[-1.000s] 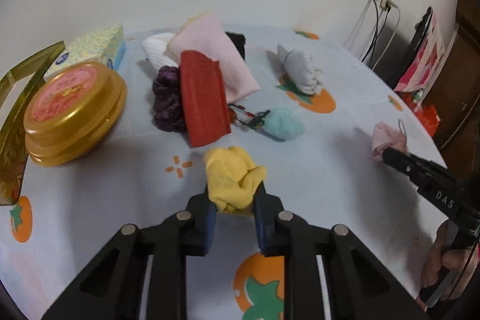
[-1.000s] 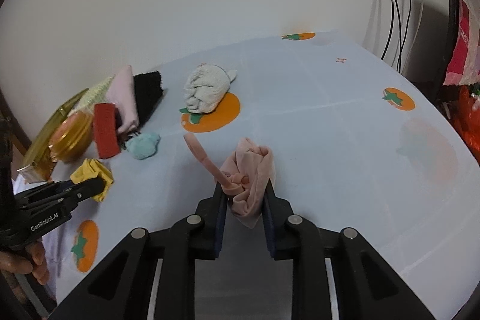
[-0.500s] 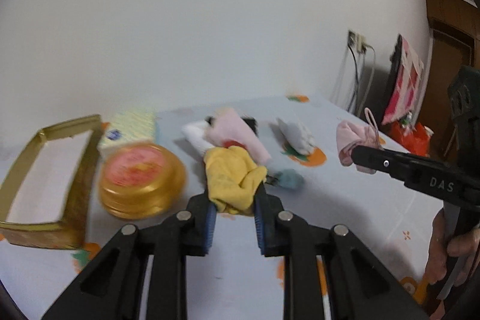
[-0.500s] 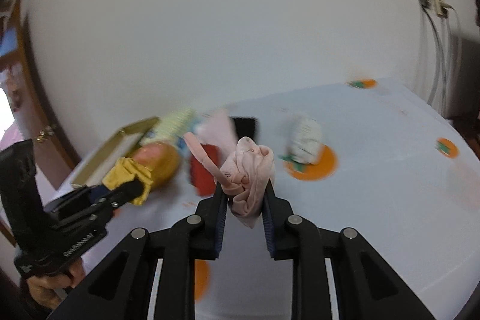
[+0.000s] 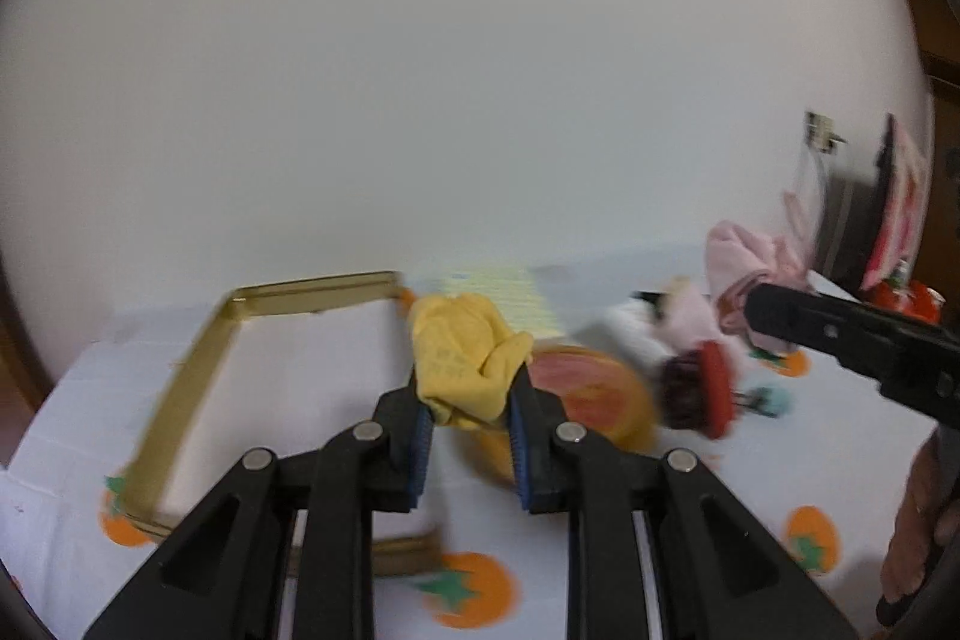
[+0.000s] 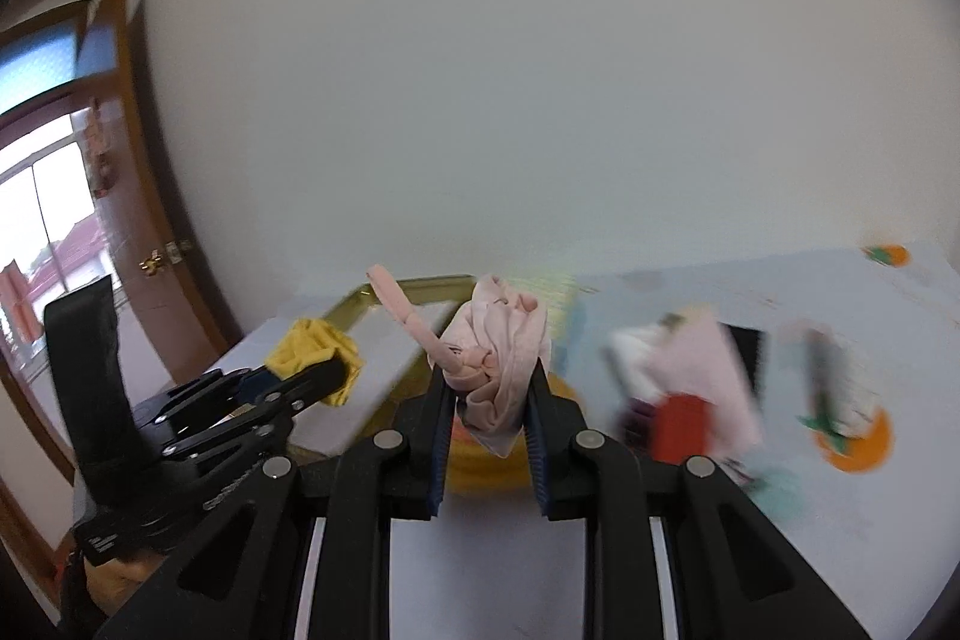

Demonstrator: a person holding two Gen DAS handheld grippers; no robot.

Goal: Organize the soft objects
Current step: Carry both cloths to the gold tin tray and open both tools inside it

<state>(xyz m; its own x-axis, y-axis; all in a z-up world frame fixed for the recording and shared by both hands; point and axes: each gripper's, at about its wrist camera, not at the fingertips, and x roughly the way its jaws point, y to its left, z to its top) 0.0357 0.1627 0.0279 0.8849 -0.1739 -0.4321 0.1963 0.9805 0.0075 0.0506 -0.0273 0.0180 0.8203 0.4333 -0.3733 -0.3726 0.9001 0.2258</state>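
Note:
My left gripper (image 5: 469,403) is shut on a yellow cloth bundle (image 5: 465,352), held in the air over the table. It also shows in the right wrist view (image 6: 315,352). My right gripper (image 6: 487,403) is shut on a pink cloth bundle (image 6: 501,346) with a strap sticking up. That bundle shows in the left wrist view (image 5: 744,259) at the right. A gold rectangular box (image 5: 198,376) lies open on the table ahead and left of both grippers. It also shows in the right wrist view (image 6: 414,287).
A round gold tin with a pink lid (image 5: 591,394) sits right of the box. A pile of soft items (image 5: 690,340) with a red piece (image 5: 717,382) lies further right. A tissue pack (image 5: 498,289) is behind. A wooden door (image 6: 126,196) stands at the left.
Both grippers have swung left with their bundles and now face the gold box. The views are blurred by the motion.

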